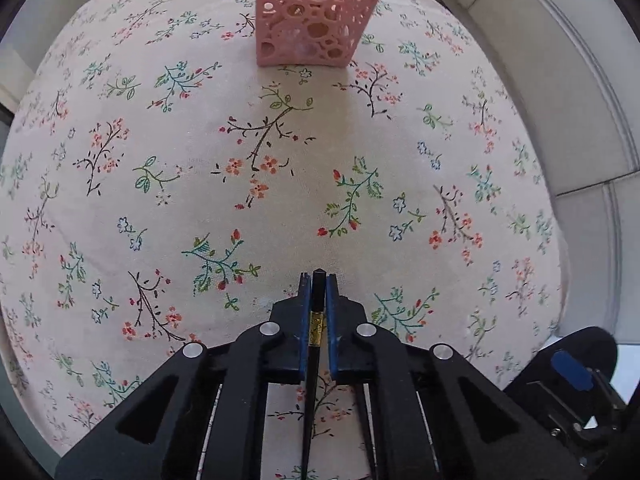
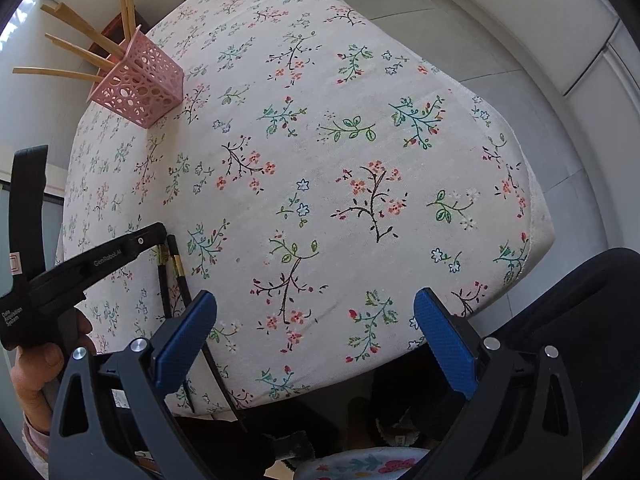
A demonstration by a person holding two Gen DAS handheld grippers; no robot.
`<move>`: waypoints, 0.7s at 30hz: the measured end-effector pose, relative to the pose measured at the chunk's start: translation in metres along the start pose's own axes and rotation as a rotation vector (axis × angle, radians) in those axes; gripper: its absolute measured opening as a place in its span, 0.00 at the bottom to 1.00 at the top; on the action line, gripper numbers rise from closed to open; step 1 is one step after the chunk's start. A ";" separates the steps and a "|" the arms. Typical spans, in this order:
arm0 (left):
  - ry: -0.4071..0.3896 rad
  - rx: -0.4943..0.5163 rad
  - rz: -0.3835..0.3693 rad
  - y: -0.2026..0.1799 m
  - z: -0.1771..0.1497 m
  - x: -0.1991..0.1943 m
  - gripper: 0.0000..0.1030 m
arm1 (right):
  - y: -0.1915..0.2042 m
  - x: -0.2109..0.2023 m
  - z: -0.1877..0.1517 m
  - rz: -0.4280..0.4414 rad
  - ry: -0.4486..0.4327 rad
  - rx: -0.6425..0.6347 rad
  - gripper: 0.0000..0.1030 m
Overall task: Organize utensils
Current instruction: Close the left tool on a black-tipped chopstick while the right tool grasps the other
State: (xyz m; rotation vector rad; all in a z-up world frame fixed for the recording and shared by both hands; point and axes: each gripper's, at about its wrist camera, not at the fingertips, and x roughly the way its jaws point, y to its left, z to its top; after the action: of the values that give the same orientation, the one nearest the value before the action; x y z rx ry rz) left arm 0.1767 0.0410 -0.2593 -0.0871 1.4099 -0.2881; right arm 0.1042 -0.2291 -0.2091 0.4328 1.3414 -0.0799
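Your left tool [image 1: 319, 280] has pinched a black chopstick [image 1: 318, 322], right tool [image 2: 316, 336] wide open, empty; next, lift it to the pink basket [image 1: 320, 16].

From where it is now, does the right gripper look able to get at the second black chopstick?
Probably yes. The right gripper has its jaws wide open and empty, and the second black chopstick lies on the tablecloth just beside its left jaw; only the left gripper, shut on the first, crowds it.
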 end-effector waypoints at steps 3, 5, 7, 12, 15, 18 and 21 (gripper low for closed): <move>-0.038 -0.024 -0.004 0.013 -0.002 -0.015 0.06 | 0.013 0.003 0.004 0.004 0.001 -0.020 0.93; -0.061 -0.034 0.011 0.020 -0.005 -0.024 0.06 | 0.031 0.007 0.007 0.003 -0.005 -0.054 0.93; -0.089 -0.060 0.019 0.029 -0.011 -0.036 0.06 | 0.055 0.016 0.010 0.000 0.001 -0.110 0.93; -0.202 -0.111 0.042 0.058 -0.013 -0.078 0.06 | 0.114 0.051 0.012 -0.055 0.057 -0.253 0.93; -0.258 -0.136 0.030 0.059 -0.010 -0.093 0.06 | 0.138 0.075 0.015 -0.104 0.086 -0.303 0.81; -0.299 -0.141 0.021 0.059 -0.010 -0.106 0.06 | 0.149 0.084 0.017 -0.148 0.090 -0.319 0.58; -0.331 -0.127 0.010 0.056 -0.014 -0.117 0.06 | 0.151 0.082 0.022 -0.161 0.069 -0.340 0.10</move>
State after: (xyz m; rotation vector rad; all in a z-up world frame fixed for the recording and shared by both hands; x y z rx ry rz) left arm 0.1558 0.1259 -0.1618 -0.2221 1.0976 -0.1663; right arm 0.1893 -0.0827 -0.2448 0.0410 1.4243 0.0307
